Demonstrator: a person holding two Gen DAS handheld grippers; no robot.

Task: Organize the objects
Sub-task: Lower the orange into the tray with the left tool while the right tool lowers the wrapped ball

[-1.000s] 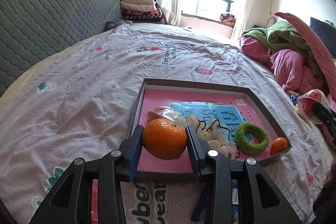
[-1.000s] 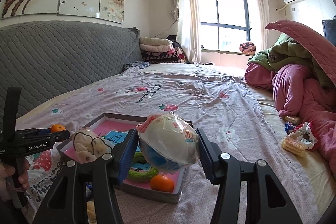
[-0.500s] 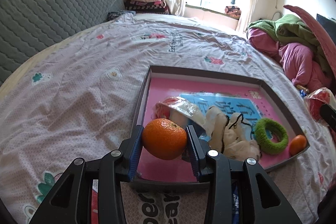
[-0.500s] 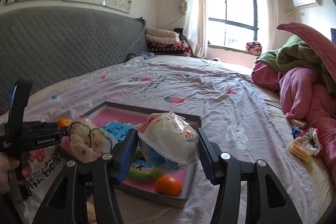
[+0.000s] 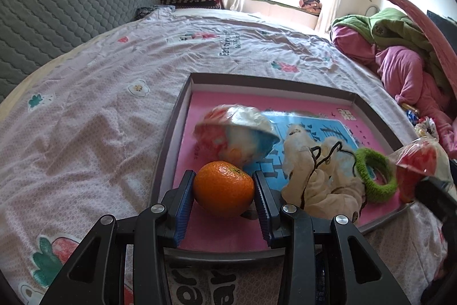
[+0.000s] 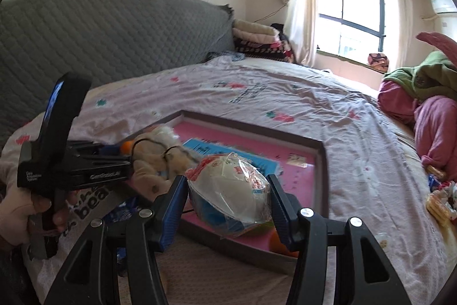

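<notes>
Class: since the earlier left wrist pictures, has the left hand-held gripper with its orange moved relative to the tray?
Yes. The left hand-held gripper, shut on the orange, has advanced over the tray's near rim; the orange now sits above the pink floor.

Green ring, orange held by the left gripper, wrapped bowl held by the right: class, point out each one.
green ring (image 5: 376, 179), left wrist view, on its fuzzy band.
orange (image 5: 224, 192), left wrist view, on its peel.
wrapped bowl (image 6: 228, 190), right wrist view, on its white side.
</notes>
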